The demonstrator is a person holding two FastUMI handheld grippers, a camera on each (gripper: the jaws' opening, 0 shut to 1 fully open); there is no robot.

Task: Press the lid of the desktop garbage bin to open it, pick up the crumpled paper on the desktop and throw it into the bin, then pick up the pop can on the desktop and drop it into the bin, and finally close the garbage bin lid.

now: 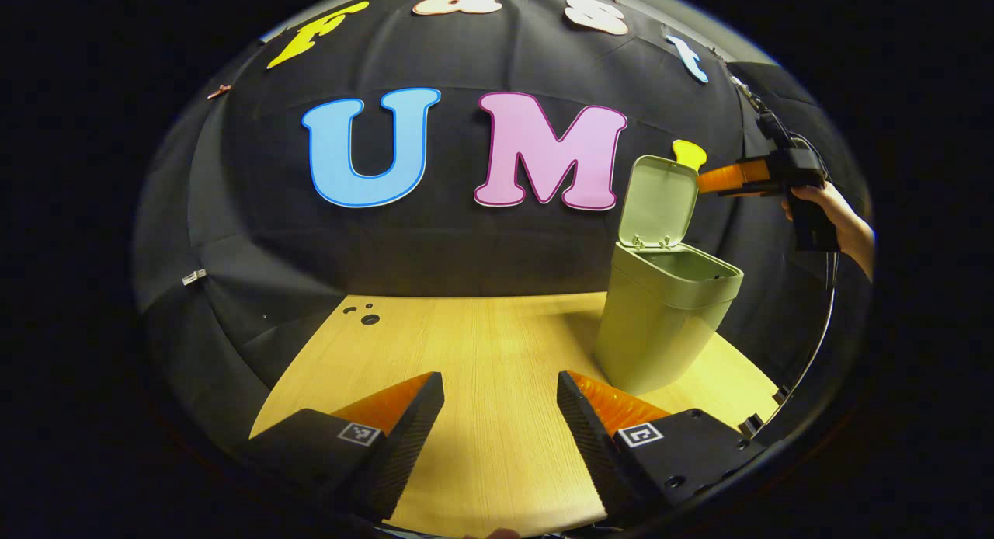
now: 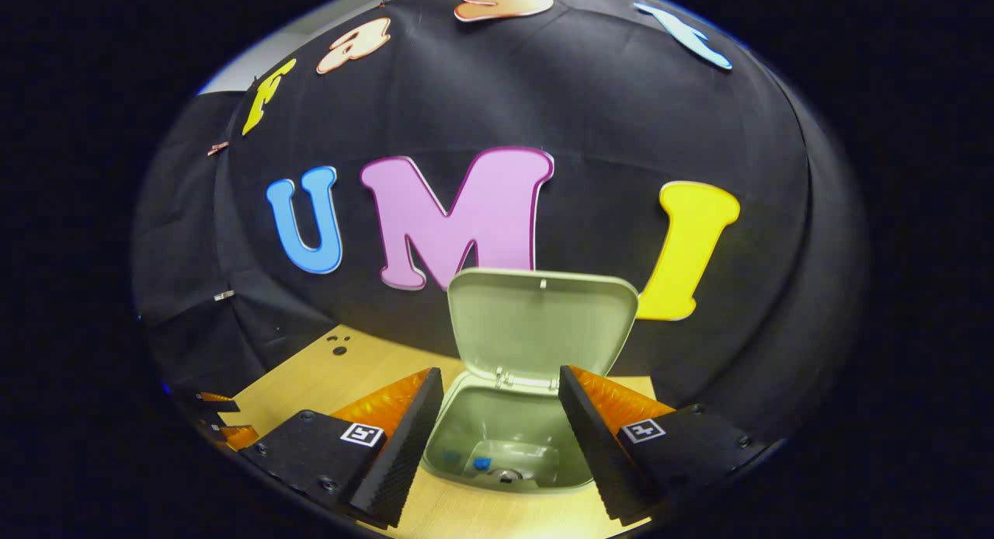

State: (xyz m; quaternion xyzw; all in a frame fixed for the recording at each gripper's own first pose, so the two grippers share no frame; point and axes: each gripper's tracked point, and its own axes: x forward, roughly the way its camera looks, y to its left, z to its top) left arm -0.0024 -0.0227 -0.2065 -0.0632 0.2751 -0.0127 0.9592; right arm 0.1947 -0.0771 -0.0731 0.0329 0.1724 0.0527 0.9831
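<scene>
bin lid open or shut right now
Open: the lid stands upright on its hinge above the bin, whose inside shows in the right gripper view.

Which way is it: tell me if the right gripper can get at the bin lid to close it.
Probably yes. The right gripper hangs open just above the bin, and the lid stands upright right ahead of it with nothing between. The left gripper sits low over the table, out of the way.

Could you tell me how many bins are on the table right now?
1: a bin with its lid up, on the table's right side, below the right gripper.
</scene>
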